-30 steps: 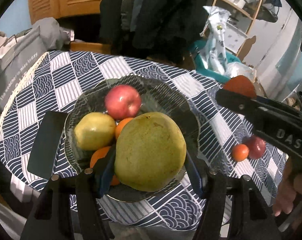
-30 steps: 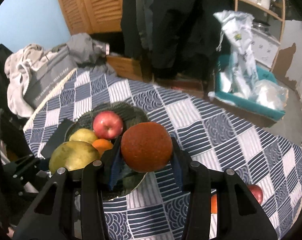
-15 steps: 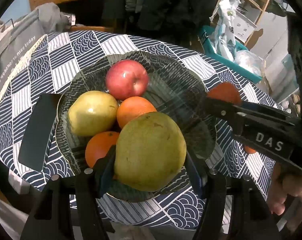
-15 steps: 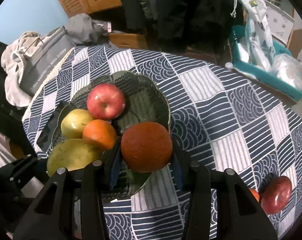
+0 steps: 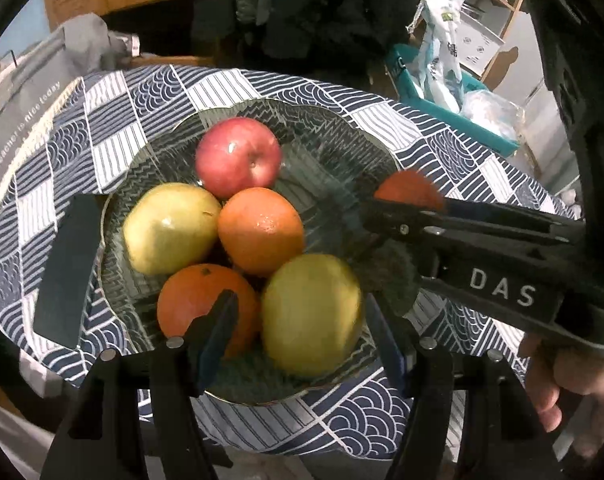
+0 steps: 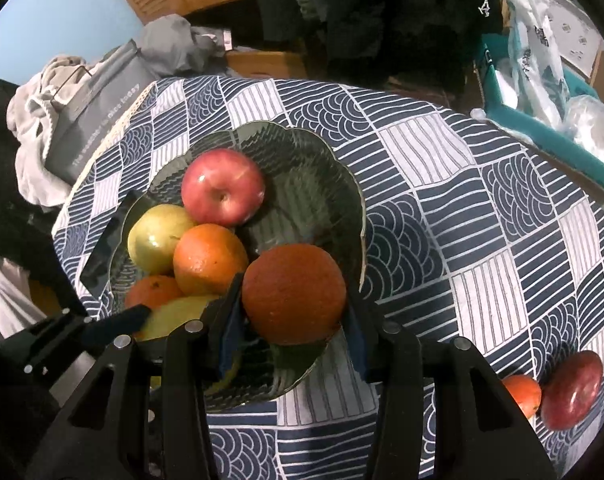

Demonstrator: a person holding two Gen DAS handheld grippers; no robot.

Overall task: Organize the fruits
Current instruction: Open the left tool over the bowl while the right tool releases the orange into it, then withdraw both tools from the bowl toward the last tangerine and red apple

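The left hand-held gripper [image 5: 298, 336] hung over the near side of the glass bowl [image 5: 334, 160], its jaws just widened and standing apart around a yellow-green pear [image 5: 312, 314]; gaps showed on both sides of the fruit, which lay in the bowl. The right hand-held gripper [image 6: 292, 320] came in over the bowl's right rim with a dark orange [image 6: 294, 294] between its jaws. Those jaws had just been easing open, and the right pad looked clear of the fruit. In the bowl lay a red apple [image 5: 238, 156], a second pear [image 5: 170, 232] and two oranges [image 5: 260, 228] touching one another. The bowl stood toward the left of the counter [image 6: 442, 184], under a patterned cloth. Near the counter's right front edge a small orange [image 6: 522, 394] touched a dark red fruit [image 6: 572, 388]. A dark flat slab [image 5: 68, 268] lay just left of the bowl.
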